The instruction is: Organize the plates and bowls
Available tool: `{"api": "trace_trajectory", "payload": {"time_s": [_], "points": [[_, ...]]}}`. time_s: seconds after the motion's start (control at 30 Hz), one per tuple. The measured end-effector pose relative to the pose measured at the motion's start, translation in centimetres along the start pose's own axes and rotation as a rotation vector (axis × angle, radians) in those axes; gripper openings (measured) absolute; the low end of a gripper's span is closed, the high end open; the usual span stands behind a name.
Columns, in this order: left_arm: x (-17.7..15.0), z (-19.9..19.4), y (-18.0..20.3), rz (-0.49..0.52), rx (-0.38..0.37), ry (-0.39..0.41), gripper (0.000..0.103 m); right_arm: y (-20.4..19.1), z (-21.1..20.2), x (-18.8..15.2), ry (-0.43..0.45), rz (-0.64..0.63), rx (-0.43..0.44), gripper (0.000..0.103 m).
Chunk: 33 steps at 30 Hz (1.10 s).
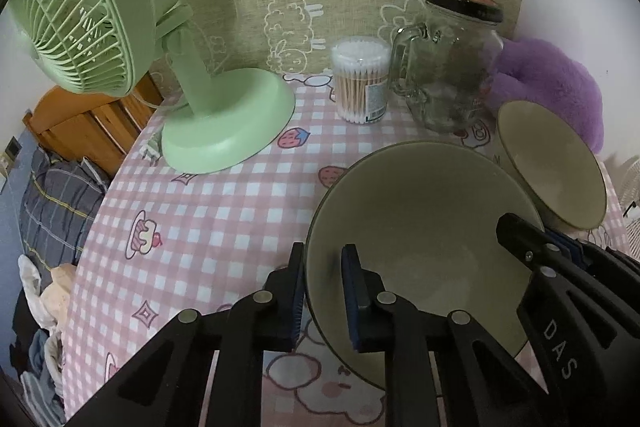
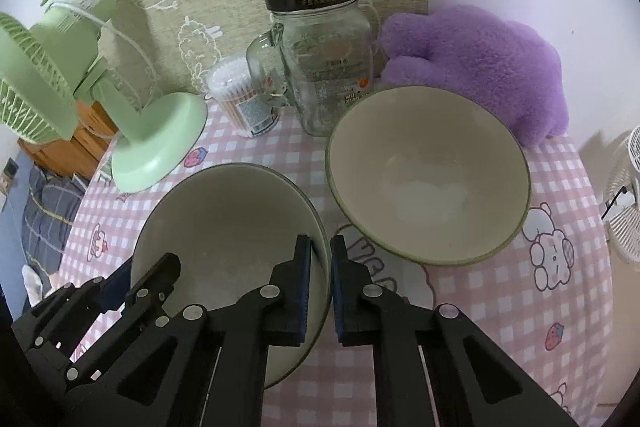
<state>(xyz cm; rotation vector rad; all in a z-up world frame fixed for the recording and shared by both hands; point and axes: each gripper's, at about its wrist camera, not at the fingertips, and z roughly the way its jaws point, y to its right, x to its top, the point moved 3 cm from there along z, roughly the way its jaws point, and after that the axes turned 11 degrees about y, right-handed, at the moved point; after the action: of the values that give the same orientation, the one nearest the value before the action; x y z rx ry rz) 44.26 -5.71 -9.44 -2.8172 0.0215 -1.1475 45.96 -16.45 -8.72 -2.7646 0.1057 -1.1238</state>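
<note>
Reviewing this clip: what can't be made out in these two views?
- Near bowl: lower rim hidden by gripper arms, both views.
- Far bowl: base hidden by the right gripper, left view.
- Jar: label print too small, right view.
- White fan: cut off, right edge.

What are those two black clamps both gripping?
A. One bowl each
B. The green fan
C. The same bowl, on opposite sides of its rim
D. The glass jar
C: the left gripper and right gripper pinch opposite rims of the near bowl.
</note>
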Motion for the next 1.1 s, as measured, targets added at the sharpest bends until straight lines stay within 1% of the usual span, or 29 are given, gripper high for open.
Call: {"api": "trace_trajectory", "payload": {"time_s": [0.13, 0.3, 0.5, 0.73, 0.93, 1.1], "points": [[-0.8, -1.0, 0.1, 0.008, 0.005, -0.018, 0.014, 0.1, -0.9, -0.8, -0.020, 0.009, 0.004, 0.013], [-2.3, -2.4, 0.3, 0.007, 0.005, -0.050, 0.014, 0.0, -2.8, -2.1, -0.035, -0.009, -0.012, 0.013], [-3.9, -4.6, 0.5, -0.010, 0.004, -0.063, 0.014, 0.1, -5.0, -3.9, -0.056, -0.020, -0.025, 0.013], [-4.8, -7.5, 0.5, -0.004, 0.011, -0.052, 0.014, 0.3, -8.2, -5.1, -0.056, -0.020, -0.017, 0.013], [-4.6, -10.5, 0.4, -0.008, 0.015, -0.017, 0.014, 0.3, -11.0, -5.0, -0.032, -0.028, -0.009, 0.013], [-4.5, -13.1, 0.1, -0.018, -0.001, 0.006, 0.014, 0.3, -13.6, -4.8, -0.010, -0.017, 0.001, 0.013]]}}
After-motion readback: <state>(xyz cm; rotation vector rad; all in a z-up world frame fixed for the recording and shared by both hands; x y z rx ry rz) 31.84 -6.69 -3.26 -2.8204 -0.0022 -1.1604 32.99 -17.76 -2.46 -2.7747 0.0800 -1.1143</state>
